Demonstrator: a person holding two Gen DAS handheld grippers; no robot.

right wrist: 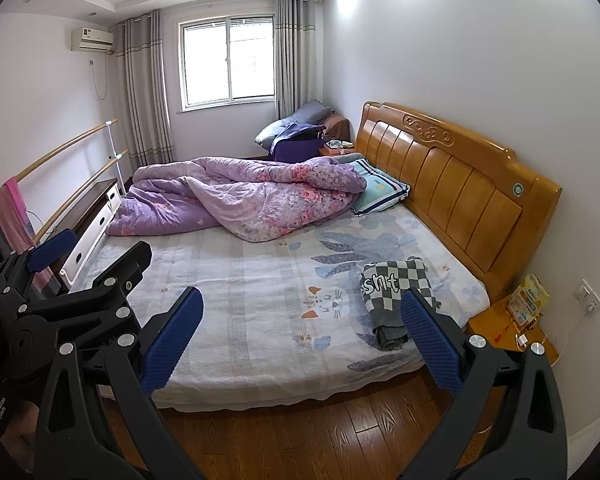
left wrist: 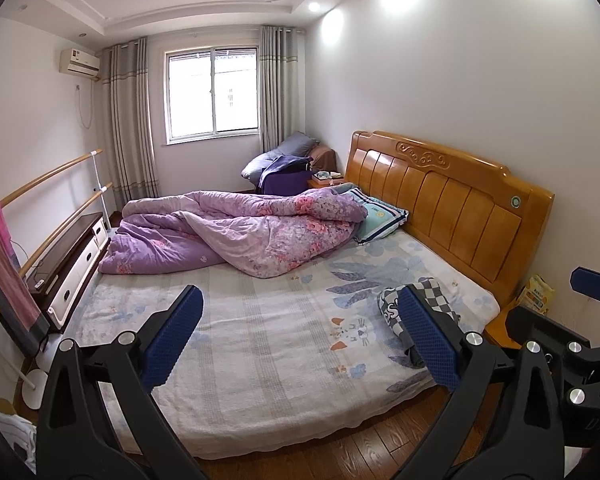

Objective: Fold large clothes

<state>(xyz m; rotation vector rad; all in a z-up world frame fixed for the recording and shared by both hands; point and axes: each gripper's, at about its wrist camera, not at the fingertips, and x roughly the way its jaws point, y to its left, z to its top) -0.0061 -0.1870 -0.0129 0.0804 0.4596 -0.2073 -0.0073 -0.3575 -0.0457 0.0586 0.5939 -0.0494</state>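
I hold my left tongs (left wrist: 300, 336) above the foot edge of the bed (left wrist: 260, 340), fingers spread wide apart with nothing between the blue pads (left wrist: 172, 340). My right tongs (right wrist: 300, 336) hang just beside them at the same edge, also wide apart and empty; each pair shows at the border of the other's view.

The garment I have to fold, a black-and-white checkered piece with white lettering (right wrist: 396, 292), lies bunched in a rough roll on the bed's right side, near the wooden headboard (right wrist: 460, 184) and close to the mattress corner. It rests on the pale floral sheet (right wrist: 260, 280), well apart from both tongs. In the left wrist view my right-hand finger pad covers part of it.

Further back a purple floral quilt (left wrist: 236, 232) is heaped across the far half of the bed, its edge lying against a blue striped pillow (left wrist: 380, 216) by the headboard.

To the right of the bed stands a small wooden nightstand (right wrist: 496, 324) with a yellow packet (right wrist: 528, 292) on top. By the window (right wrist: 228, 64) a seat in the corner holds a pile of grey-blue bedding (right wrist: 296, 120). On the left wall 2 wooden rails (left wrist: 52, 184) run over a low drawer cabinet (left wrist: 76, 264), and a pink cloth (left wrist: 4, 248) hangs from them.
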